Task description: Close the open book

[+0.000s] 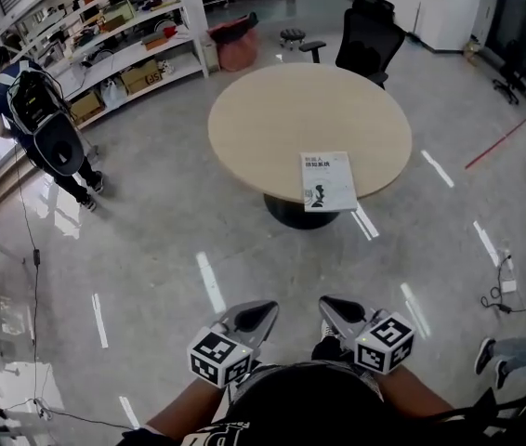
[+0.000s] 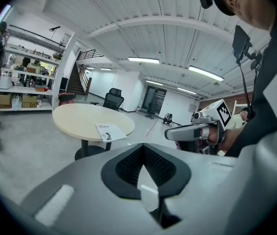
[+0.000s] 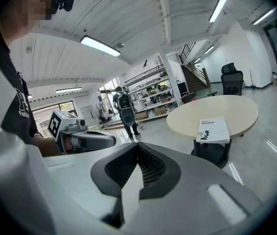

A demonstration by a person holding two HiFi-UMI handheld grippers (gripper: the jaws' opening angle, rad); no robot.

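As the round beige table [image 1: 272, 119] stands well ahead, a white-covered book [image 1: 328, 181] lies flat at its near edge, seemingly closed. Left grey gripper [image 1: 268, 308]: jaws pressed together, empty. Right grey gripper [image 1: 326, 303]: likewise.

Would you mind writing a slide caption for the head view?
Left gripper and right gripper hang shut and empty, short of the table where a book lies cover up.
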